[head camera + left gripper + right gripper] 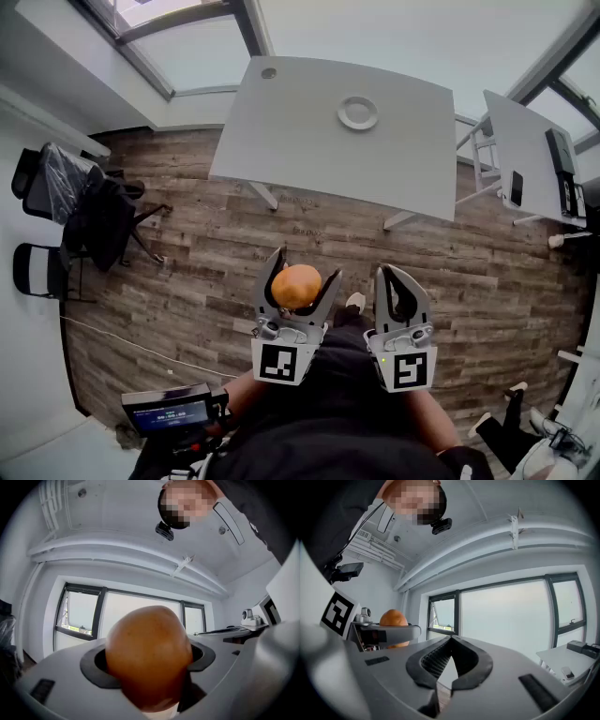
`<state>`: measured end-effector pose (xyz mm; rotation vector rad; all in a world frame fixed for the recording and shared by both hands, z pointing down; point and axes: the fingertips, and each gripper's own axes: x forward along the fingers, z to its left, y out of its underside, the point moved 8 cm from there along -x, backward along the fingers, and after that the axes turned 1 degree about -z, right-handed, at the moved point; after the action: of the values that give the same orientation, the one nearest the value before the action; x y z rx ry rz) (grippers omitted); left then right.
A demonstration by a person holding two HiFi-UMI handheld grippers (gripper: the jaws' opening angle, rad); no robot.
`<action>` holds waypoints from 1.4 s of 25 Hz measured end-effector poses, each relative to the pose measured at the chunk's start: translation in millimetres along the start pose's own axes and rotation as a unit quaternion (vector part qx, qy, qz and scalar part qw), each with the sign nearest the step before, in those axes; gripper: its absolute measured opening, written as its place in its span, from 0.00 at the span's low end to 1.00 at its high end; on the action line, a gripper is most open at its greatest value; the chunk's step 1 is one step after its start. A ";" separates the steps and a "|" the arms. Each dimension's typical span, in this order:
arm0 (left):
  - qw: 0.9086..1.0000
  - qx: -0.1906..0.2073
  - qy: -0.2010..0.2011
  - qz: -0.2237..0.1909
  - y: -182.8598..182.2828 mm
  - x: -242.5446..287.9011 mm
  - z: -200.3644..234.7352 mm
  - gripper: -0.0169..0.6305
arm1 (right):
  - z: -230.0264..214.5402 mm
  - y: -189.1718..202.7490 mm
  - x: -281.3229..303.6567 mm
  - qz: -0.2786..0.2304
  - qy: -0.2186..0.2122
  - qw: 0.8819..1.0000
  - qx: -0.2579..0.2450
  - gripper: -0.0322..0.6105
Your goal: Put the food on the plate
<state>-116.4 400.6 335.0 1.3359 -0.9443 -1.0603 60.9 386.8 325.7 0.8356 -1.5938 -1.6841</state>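
Note:
A round orange-brown piece of food (296, 286) sits between the jaws of my left gripper (303, 271), which is shut on it and held up in front of the person's body, above the floor. The left gripper view shows the food (149, 656) filling the gap between the dark pads. My right gripper (395, 274) hangs beside it on the right, its jaws shut with nothing in them; in its own view the fingertips (440, 684) meet. A small white plate (357, 112) lies on the white table (300, 141) farther ahead, well apart from both grippers.
Wood-plank floor (216, 253) lies between the person and the table. Black office chairs (66, 192) stand at the left. A second white table (525, 141) with dark devices stands at the right. A small screen device (173, 408) sits low left by the person's arm.

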 end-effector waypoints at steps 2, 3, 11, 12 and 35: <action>1.000 0.000 0.002 -0.001 -0.9 1.1 -0.7 0.59 | -0.4 -1.0 0.5 -0.002 0.000 1.000 -0.003 0.06; 1.000 0.001 0.003 -0.001 -1.3 1.4 -0.9 0.59 | -0.5 -1.6 0.8 -0.003 0.001 1.000 -0.003 0.06; 1.000 0.004 -0.002 0.001 -2.0 -1.9 -6.9 0.59 | -5.2 1.4 -7.8 -0.007 -0.002 0.999 0.038 0.06; 1.000 0.005 -0.004 0.000 -2.1 -2.1 -7.1 0.59 | -6.0 1.3 -8.4 -0.009 -0.003 0.999 0.039 0.06; 0.998 0.002 -0.055 0.013 13.8 5.7 -83.1 0.59 | -82.2 13.1 -66.4 -0.026 -0.014 0.998 0.050 0.06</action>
<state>-34.3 417.4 345.4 1.2760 -1.0421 -1.1213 166.8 393.5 335.0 0.9139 -1.7019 -1.6695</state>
